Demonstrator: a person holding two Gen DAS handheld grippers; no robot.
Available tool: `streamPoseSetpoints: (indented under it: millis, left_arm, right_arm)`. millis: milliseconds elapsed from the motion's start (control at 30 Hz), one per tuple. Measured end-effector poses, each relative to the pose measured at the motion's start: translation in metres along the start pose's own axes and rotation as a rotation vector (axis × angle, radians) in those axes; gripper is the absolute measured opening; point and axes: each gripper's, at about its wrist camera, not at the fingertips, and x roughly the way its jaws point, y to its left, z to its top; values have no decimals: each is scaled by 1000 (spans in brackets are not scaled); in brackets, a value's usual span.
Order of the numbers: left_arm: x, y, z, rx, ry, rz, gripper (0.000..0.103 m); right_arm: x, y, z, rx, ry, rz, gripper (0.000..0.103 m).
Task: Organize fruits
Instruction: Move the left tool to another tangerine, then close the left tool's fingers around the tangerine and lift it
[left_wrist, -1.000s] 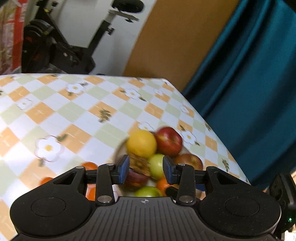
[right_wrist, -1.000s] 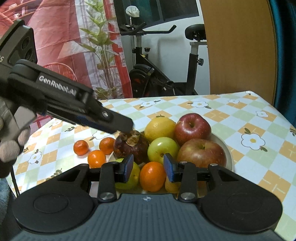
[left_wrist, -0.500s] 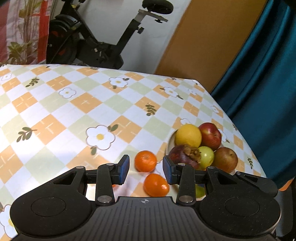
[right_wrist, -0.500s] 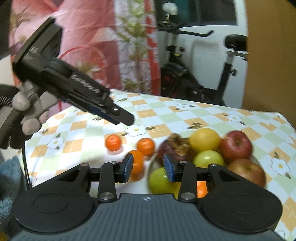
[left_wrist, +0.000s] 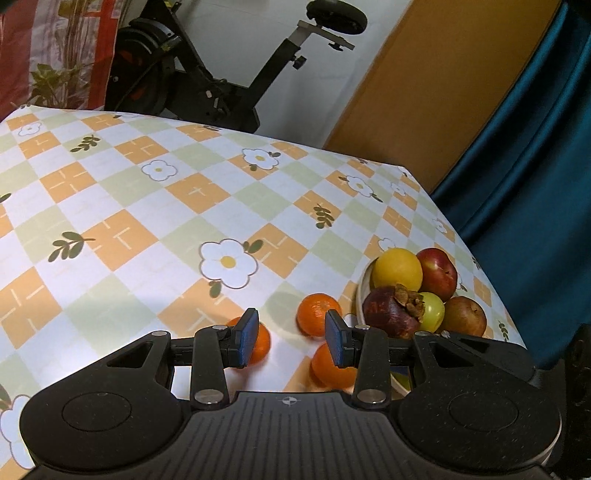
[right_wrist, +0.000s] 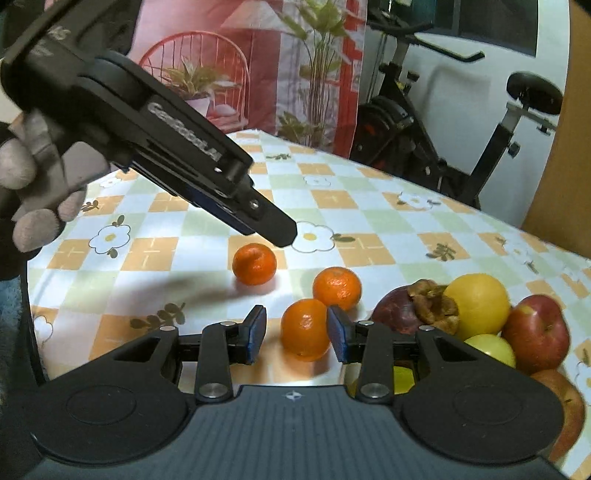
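Three tangerines lie on the checked cloth left of a white bowl (left_wrist: 364, 291) heaped with apples, a yellow citrus (right_wrist: 478, 302) and a dark mangosteen (right_wrist: 400, 310). In the right wrist view the nearest tangerine (right_wrist: 304, 328) shows between the pads of my right gripper (right_wrist: 297, 336), which is open, with a gap on the pads' left side. My left gripper (right_wrist: 275, 230), held by a gloved hand (right_wrist: 37, 206), hovers over the leftmost tangerine (right_wrist: 255, 264). In its own view the left gripper (left_wrist: 291, 339) is open and empty, with that tangerine (left_wrist: 260, 341) partly behind its left pad.
The flowered tablecloth (left_wrist: 155, 229) stretches bare to the left and far side. The table's right edge (left_wrist: 480, 258) runs close past the bowl, beside a teal curtain (left_wrist: 535, 166). An exercise bike (left_wrist: 221, 74) and plants stand beyond the far edge.
Both grippers have swung left, away from the bowl and toward the loose tangerines. The right one has rolled, and the near tangerine now shows between its pads. Neither has changed its opening.
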Motion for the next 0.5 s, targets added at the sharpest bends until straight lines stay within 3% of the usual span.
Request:
streamPoseSetpoints:
  millis: [100, 267, 367, 500]
  left_arm:
    - [0, 6, 0, -7, 4, 5, 41]
    - [3, 6, -4, -10, 22, -1, 41]
    - [6, 3, -8, 0, 43, -13, 41]
    - [7, 4, -16, -9, 67, -23, 41]
  right_arm:
    - [-8, 5, 1, -9, -22, 73, 41]
    - [-4, 8, -1, -24, -13, 20, 39]
    - [1, 3, -1, 17, 4, 52, 40]
    - [3, 13, -3, -19, 19, 84, 40]
